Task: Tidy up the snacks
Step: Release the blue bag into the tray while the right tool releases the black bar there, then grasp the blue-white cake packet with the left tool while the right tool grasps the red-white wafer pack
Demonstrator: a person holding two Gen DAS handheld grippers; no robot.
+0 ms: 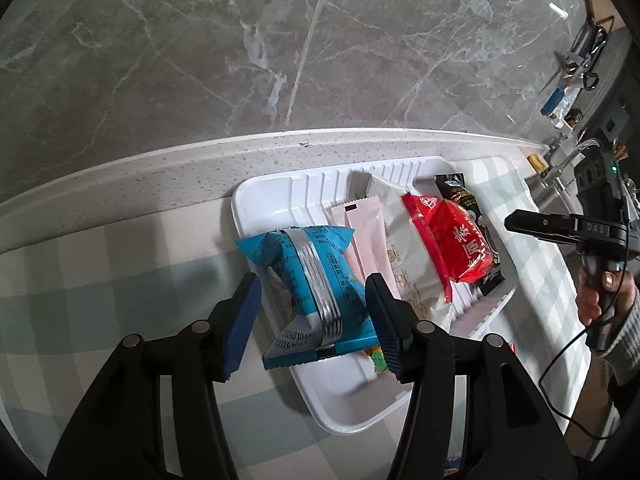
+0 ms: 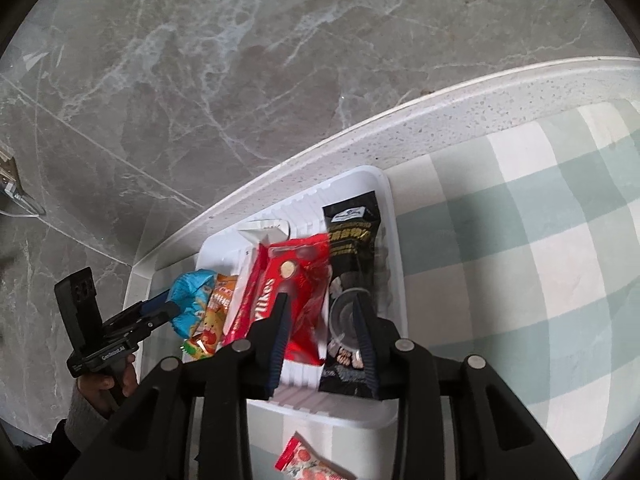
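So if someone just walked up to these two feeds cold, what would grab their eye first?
Probably the white tray on the checked cloth, crowded with snack packets, the red packet brightest among them. Next, the blue packet at the tray's left end, sitting between the pads of the left gripper. In the right wrist view, the right gripper hovers over the black packet.
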